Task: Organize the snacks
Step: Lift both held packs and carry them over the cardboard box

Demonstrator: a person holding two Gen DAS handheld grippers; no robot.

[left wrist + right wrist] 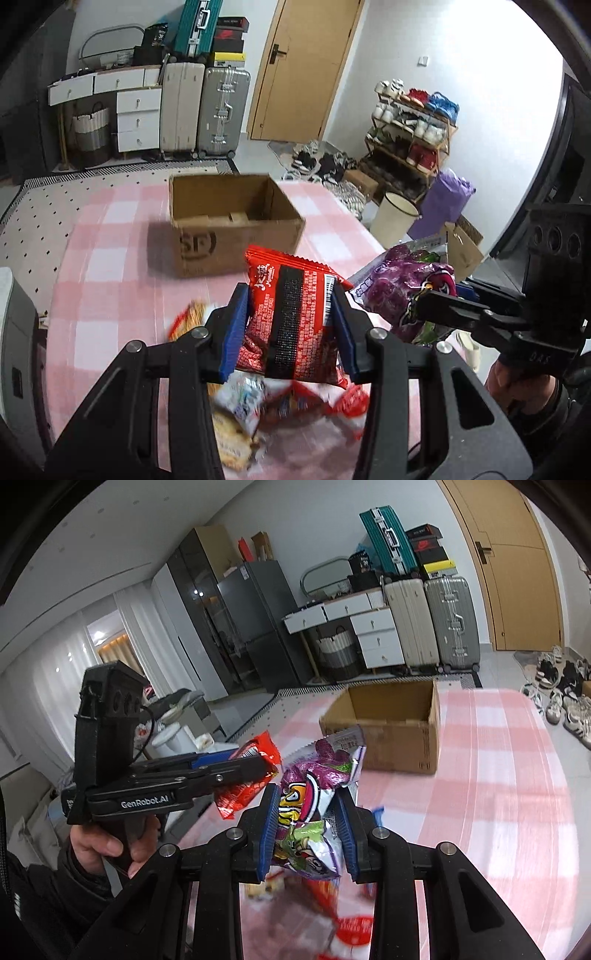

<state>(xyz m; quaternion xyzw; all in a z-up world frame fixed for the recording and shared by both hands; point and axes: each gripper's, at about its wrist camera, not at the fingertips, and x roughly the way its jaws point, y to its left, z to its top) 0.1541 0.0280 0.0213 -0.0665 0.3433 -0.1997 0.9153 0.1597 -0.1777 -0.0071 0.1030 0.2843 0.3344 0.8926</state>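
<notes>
A red snack packet (295, 325) is clamped between the blue pads of the left gripper (291, 325), and a purple snack packet (314, 812) is pinched in the same way by the right gripper (308, 830); both are held clear of the pink checked tablecloth (110, 266). The open cardboard box (229, 225), judged to be the destination, stands farther along the table, beyond both packets, with its mouth facing up. A loose heap of other snacks (266, 406) is left blurred on the cloth just below the grippers. The two held packets are seen close beside each other, the purple one just right of the red, so a collision or snagging of crinkled edges could be caused if both are carried to the box together. Each packet is gripped across its soft, air-filled body, so slipping could be expected if it is swung quickly. The near wall of the box could also be clipped by a low approach, and the light box pushed along the cloth.
</notes>
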